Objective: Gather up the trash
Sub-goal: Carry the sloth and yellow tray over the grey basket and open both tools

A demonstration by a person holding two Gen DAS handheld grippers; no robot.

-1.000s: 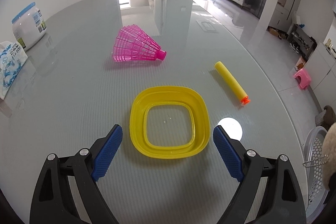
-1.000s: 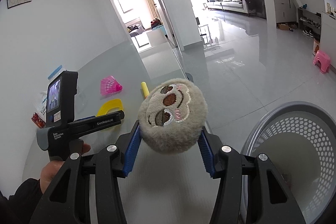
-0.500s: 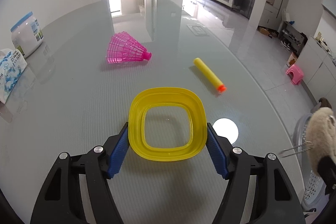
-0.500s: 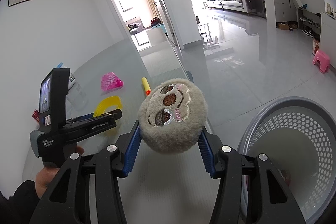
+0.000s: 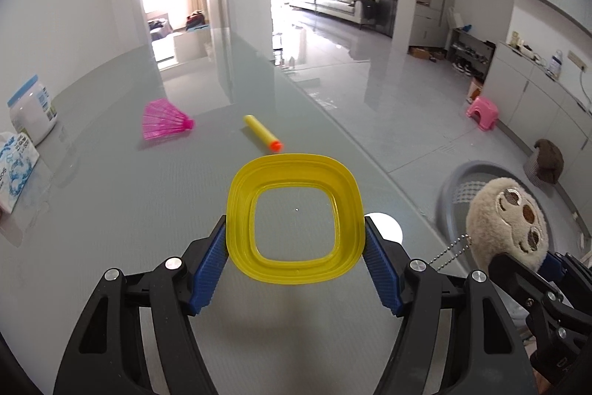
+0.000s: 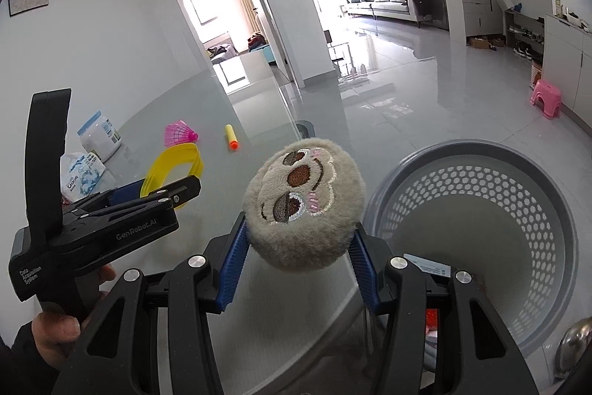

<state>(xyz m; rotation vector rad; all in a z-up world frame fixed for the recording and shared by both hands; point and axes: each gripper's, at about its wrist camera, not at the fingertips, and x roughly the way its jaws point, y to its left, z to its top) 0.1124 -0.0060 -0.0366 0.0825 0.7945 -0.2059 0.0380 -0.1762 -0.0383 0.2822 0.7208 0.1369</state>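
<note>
My left gripper (image 5: 295, 260) is shut on a yellow square plastic ring (image 5: 240, 210) and holds it lifted above the glass table (image 5: 111, 210). The ring also shows in the right wrist view (image 6: 162, 165). My right gripper (image 6: 298, 256) is shut on a round beige plush sloth toy (image 6: 303, 206) near the table's right edge, left of a grey perforated basket (image 6: 481, 195) on the floor. The toy shows in the left wrist view (image 5: 507, 221). A pink shuttlecock (image 5: 164, 124) and a yellow foam dart (image 5: 261, 132) lie on the table beyond the ring.
A white jar with a blue lid (image 5: 31, 110) and a tissue pack (image 5: 14, 161) stand at the table's left side. A pink stool (image 5: 483, 111) and a brown object (image 5: 545, 165) sit on the floor to the right.
My left gripper moved forward, closed on the yellow ring and lifted it off the table. My right gripper, still holding the plush toy, moved closer to the basket.
</note>
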